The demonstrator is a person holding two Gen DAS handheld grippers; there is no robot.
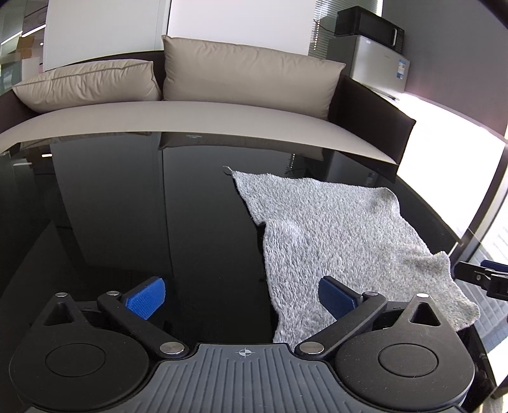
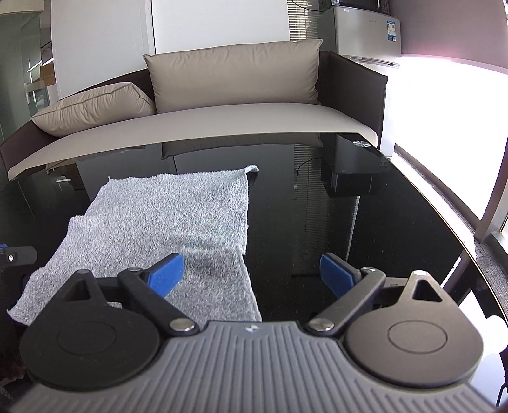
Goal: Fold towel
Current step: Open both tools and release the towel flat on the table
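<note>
While the grey towel [image 1: 343,241] is lying spread and slightly rumpled on the glossy black tabletop [image 1: 127,206], both tongs are hovering released at its near edge: left tongs [image 1: 243,297] and right tongs [image 2: 252,274]. Each should probably be pinching one near corner squarely, then carrying it evenly toward the sofa [image 2: 222,117].

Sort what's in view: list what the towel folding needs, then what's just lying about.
For the job: towel, table, left gripper, right gripper.

Lying about: sofa, cushions, fridge, microwave.
</note>
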